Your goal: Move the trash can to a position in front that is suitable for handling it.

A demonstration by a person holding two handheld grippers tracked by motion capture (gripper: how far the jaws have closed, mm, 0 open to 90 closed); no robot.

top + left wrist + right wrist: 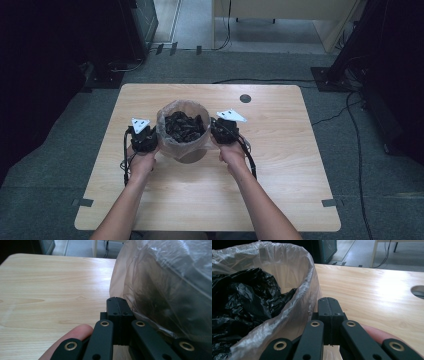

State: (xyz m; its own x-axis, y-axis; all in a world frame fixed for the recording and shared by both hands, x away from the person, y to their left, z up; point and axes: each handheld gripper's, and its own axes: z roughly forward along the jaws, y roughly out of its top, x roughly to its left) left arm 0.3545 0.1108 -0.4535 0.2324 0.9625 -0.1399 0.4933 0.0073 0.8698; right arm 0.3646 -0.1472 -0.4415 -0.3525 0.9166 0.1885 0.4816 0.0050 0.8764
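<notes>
- The bin [183, 131], lined with a clear bag [294, 270] and stuffed with black plastic [242, 297], stands mid-table [280, 165].
- The left gripper [117, 302] sits just beside the liner, jaws closed on nothing.
- The right gripper [329, 302] sits at the opposite rim, jaws likewise closed and empty.
- To gather the liner well, open each gripper and pinch only the film at the rim, both sides level.

No legible text, label, brand, number or sign appears on the table [280, 165], the clear bag [167, 131], or the black crumpled plastic [184, 127] inside.
</notes>
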